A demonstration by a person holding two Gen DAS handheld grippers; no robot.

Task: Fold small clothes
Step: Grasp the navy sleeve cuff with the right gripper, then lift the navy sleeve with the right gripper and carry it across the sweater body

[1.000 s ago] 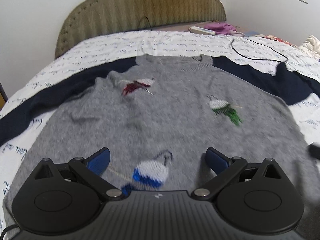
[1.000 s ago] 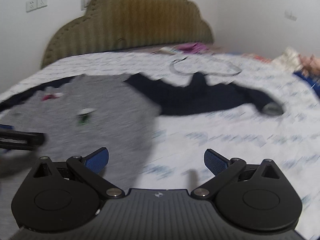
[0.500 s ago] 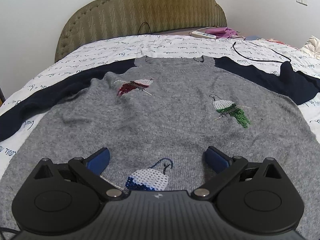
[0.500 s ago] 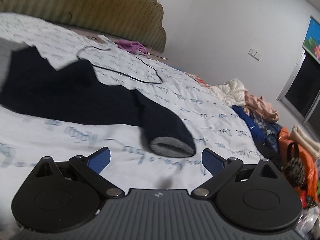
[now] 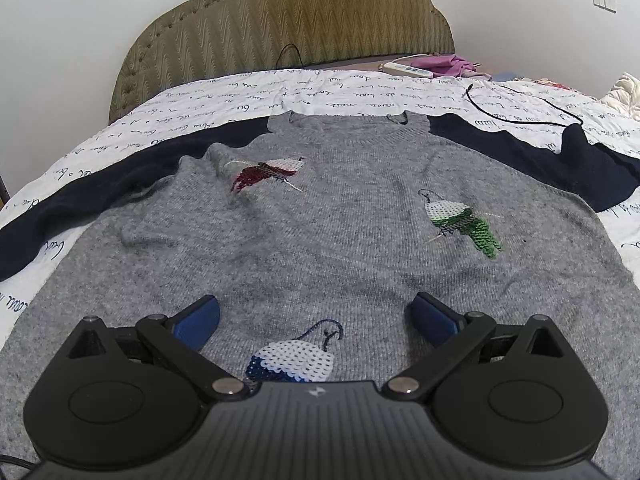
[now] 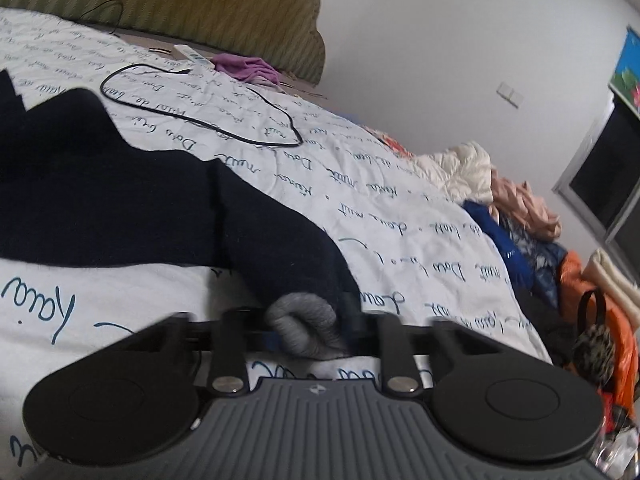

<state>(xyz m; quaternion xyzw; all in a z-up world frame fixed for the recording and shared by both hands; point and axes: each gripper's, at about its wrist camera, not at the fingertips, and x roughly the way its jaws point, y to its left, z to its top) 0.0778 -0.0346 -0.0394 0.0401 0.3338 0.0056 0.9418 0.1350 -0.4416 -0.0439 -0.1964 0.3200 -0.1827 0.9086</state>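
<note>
A grey knitted sweater with navy sleeves lies face up and spread flat on a bed covered in a white quilt printed with blue handwriting. Three sequinned bird motifs decorate its front, and its neck points toward the padded headboard. The left tongs hover low over the sweater's hem with their jaws standing wide and nothing between them. Out to the side, the right tongs have just been closing, and their jaws now pinch the grey cuff at the end of the right navy sleeve. That sleeve stretches in a long line from the cuff back toward the sweater's body, away to the left in the right wrist view. The right hand is therefore the one placed to carry the sleeve inward across the chest, along that same line. A thin black cable loops on the quilt beyond the sleeve, apart from it.
</note>
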